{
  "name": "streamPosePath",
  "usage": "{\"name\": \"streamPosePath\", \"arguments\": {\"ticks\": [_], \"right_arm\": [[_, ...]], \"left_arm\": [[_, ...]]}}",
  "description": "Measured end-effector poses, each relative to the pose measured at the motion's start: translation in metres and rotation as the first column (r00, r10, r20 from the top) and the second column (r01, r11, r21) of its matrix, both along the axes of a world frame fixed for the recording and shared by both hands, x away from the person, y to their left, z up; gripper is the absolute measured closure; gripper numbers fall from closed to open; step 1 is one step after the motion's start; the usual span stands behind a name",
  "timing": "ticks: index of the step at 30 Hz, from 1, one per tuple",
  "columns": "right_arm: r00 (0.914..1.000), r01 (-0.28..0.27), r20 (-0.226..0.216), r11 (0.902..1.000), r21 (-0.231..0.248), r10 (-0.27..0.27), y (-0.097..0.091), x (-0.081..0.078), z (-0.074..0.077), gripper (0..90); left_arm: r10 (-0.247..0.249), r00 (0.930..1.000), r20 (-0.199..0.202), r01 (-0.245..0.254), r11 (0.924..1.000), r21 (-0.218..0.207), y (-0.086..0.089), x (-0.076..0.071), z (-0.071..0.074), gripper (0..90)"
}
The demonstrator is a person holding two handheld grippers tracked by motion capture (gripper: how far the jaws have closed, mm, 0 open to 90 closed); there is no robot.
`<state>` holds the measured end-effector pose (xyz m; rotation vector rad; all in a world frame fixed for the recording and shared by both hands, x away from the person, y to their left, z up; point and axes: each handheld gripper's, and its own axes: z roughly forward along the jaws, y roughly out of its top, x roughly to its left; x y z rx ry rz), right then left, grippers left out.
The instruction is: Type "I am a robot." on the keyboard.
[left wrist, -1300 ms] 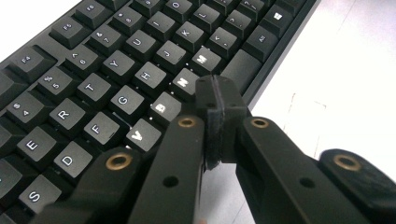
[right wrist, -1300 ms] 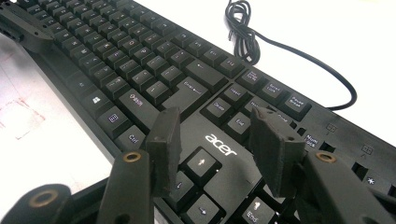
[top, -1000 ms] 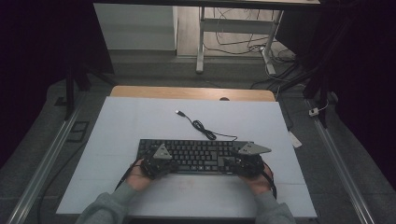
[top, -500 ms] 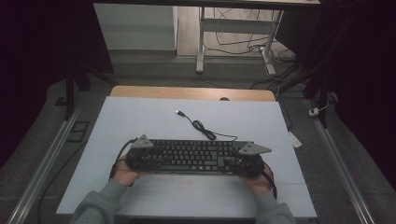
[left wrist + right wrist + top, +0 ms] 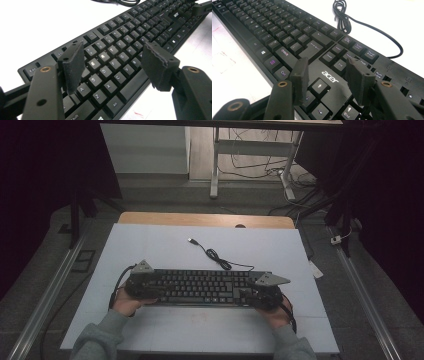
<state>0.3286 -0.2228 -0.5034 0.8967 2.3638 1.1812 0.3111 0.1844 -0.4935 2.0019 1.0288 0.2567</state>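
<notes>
Keyboard [image 5: 202, 287] lies flat near the front edge of the white surface [image 5: 165, 245], its cable [image 5: 220, 260] trailing behind. Your forearms come in low, one at each end. Your left hand-held gripper [image 5: 152, 290] hovers over the left keys, jaws spread, having just been opening, nothing between them. Your right hand-held gripper [image 5: 250, 296] sits over the arrow keys, jaws apart, gripping nothing.

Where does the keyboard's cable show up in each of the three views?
High view: the cable snakes from the keyboard toward the table's far middle.
Left gripper view: a loop at the top edge.
Right gripper view: coiled bundle at top centre, trailing right.
Shared landmark: the keyboard's acer logo.
</notes>
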Motion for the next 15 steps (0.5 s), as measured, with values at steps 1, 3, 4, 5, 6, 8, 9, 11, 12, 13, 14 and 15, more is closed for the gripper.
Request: {"name": "streamPosePath", "arguments": {"ticks": [1, 3, 4, 5, 6, 8, 9, 11, 12, 13, 14, 15], "right_arm": [[1.0, 0.0, 0.001, 1.0, -0.001, 0.0, 0.0001, 0.0, -0.0001, 53.6], [1.0, 0.0, 0.001, 1.0, -0.002, 0.0, 0.0001, 0.0001, -0.0001, 53.6], [1.0, 0.0, 0.002, 1.0, -0.003, 0.0, 0.0001, 0.0001, -0.0001, 53.6], [1.0, 0.0, 0.002, 1.0, -0.002, 0.0, 0.0001, 0.0001, -0.0001, 53.6], [1.0, 0.0, 0.002, 1.0, -0.002, 0.0, 0.0001, 0.0001, -0.0001, 53.6], [1.0, 0.001, 0.002, 1.0, -0.003, -0.001, 0.0001, 0.0001, -0.0001, 53.6], [1.0, 0.0, 0.002, 1.0, -0.003, 0.0, 0.0001, 0.0001, -0.0002, 53.6], [1.0, 0.0, 0.002, 1.0, -0.003, 0.0, 0.0003, 0.0001, -0.0003, 53.6], [1.0, 0.0, 0.002, 1.0, -0.004, 0.0, 0.0003, 0.0001, -0.0003, 53.6], [1.0, 0.0, 0.002, 1.0, -0.004, 0.0, 0.0004, 0.0001, -0.0003, 53.6], [1.0, 0.0, 0.002, 1.0, -0.004, 0.0, 0.0004, 0.0001, -0.0004, 53.6], [1.0, 0.0, 0.002, 1.0, -0.004, 0.0, 0.0005, 0.0002, -0.0004, 53.6]], "left_arm": [[0.0, 1.0, -0.001, 0.0, 1.0, 0.0, 0.0006, 0.0002, 0.0, 35.3], [0.002, 1.0, -0.001, -0.002, 1.0, 0.0, 0.0014, 0.0004, -0.0001, 35.3], [0.001, 1.0, 0.0, -0.001, 1.0, 0.001, 0.0015, 0.0004, 0.0, 35.3], [0.001, 1.0, 0.001, -0.001, 1.0, 0.0, 0.0014, 0.0003, 0.0001, 35.4], [0.001, 1.0, 0.002, -0.001, 1.0, 0.001, 0.0014, 0.0002, 0.0002, 35.4], [0.0, 1.0, 0.004, 0.0, 1.0, 0.002, 0.0012, 0.0001, 0.0003, 35.4], [0.001, 1.0, 0.005, -0.001, 1.0, 0.002, 0.0011, 0.0001, 0.0003, 35.5], [0.0, 1.0, 0.007, 0.0, 1.0, 0.0, 0.001, 0.0, 0.0007, 35.5], [-0.001, 1.0, 0.01, 0.001, 1.0, 0.001, 0.001, 0.0001, 0.001, 35.6], [-0.001, 0.9999, 0.011, 0.001, 1.0, 0.001, 0.0009, 0.0001, 0.0012, 35.7], [-0.001, 0.9999, 0.012, 0.001, 1.0, 0.001, 0.0007, 0.0001, 0.0013, 35.8], [-0.002, 0.9999, 0.013, 0.002, 1.0, 0.002, 0.0005, 0.0002, 0.0013, 35.7]]}}
